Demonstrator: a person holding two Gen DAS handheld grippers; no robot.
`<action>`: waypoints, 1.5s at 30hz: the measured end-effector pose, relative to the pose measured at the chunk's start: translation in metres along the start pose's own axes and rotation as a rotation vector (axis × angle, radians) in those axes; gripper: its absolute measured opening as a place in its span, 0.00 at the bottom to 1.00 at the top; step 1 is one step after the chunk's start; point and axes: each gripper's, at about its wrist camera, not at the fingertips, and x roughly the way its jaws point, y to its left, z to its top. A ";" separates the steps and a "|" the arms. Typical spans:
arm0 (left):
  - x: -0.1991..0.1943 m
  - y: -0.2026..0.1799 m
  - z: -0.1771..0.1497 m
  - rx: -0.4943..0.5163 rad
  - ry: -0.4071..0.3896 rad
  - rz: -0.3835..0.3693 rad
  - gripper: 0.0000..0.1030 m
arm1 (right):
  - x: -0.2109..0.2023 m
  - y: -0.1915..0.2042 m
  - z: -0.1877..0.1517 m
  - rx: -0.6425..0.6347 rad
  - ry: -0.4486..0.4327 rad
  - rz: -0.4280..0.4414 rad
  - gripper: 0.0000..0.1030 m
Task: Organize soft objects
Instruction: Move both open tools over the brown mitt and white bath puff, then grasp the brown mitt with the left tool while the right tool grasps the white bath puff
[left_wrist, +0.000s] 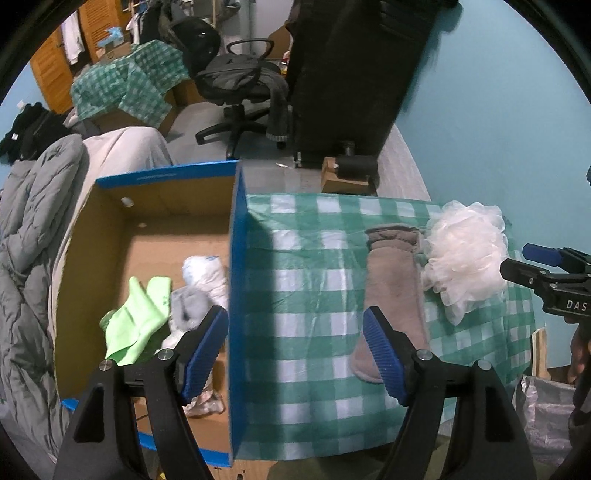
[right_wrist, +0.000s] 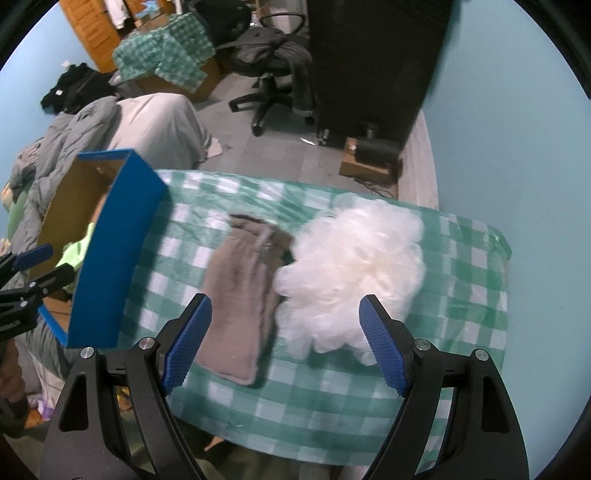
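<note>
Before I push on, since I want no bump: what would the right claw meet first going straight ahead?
Probably the white mesh pouf: it lies between the open fingers of the right claw, with the grey mitt just left of it. Depth is unclear.

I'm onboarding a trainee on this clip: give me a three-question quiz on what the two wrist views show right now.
1. True or false: the white mesh pouf lies inside the blue cardboard box.
2. Which item lies beside the pouf on the checked tablecloth? A) green cloth B) brown mitt C) grey sock
3. Fill in: the left gripper and right gripper are both ____.

Key
1. False; it lies on the tablecloth.
2. B, the brown mitt; the green cloth is in the box.
3. Open, holding nothing.
</note>
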 end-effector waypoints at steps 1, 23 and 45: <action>0.002 -0.005 0.002 0.010 0.002 0.001 0.75 | 0.001 -0.004 0.001 0.007 0.003 -0.005 0.79; 0.071 -0.062 0.033 0.061 0.091 0.005 0.76 | 0.061 -0.070 0.035 0.124 0.094 -0.020 0.80; 0.116 -0.087 0.024 0.031 0.205 -0.068 0.76 | 0.147 -0.071 0.013 0.103 0.293 -0.027 0.95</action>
